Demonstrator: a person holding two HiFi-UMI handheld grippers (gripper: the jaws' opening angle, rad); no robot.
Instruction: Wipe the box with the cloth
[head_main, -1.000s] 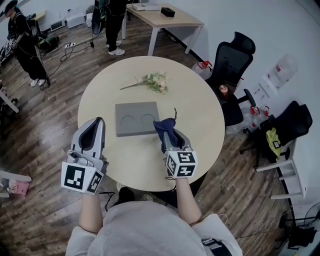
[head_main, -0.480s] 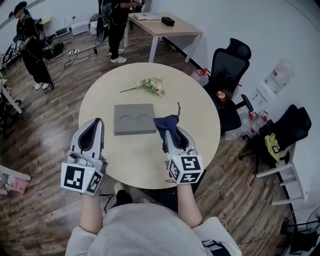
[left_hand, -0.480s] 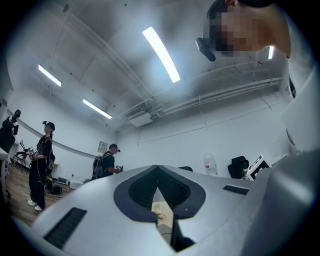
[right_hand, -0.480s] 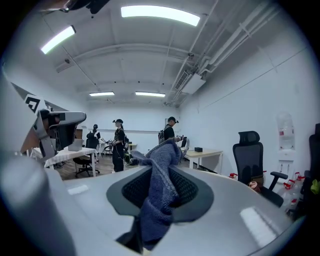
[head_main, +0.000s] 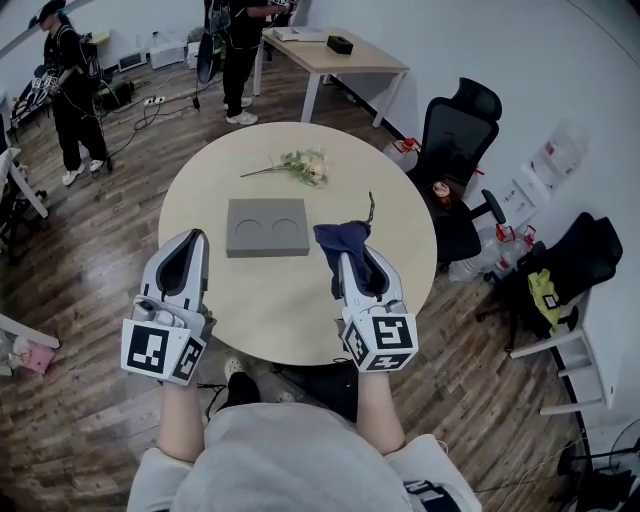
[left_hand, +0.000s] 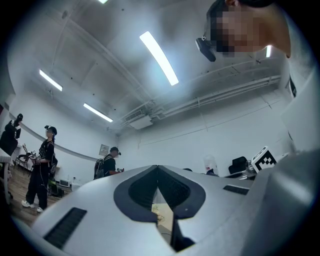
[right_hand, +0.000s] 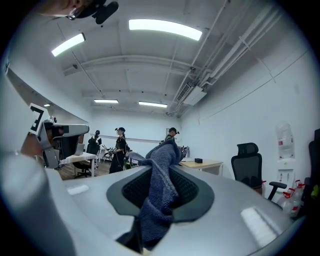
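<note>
Grey, flat box (head_main: 267, 227) with two round hollows in its top lies near the middle of a round, pale wooden table (head_main: 290, 310). It lies flat, and neither gripper touches it.

Just to its right is a dark blue cloth (head_main: 343, 240), bunched up and pinched between the jaws of the right gripper (head_main: 350, 258). The right gripper view shows the fabric filling the space between the jaws and rising past their tips. Whether the cloth touches the box's right edge cannot be told.

On the other side of the box, the left gripper (head_main: 192, 240) is over the table's near left edge. Its jaws are pressed together at the tips with nothing between them.

Beyond the box, a small spray of pale flowers (head_main: 305, 165) lies on the table. A black office chair (head_main: 460, 125) stands past the table on the right.
</note>
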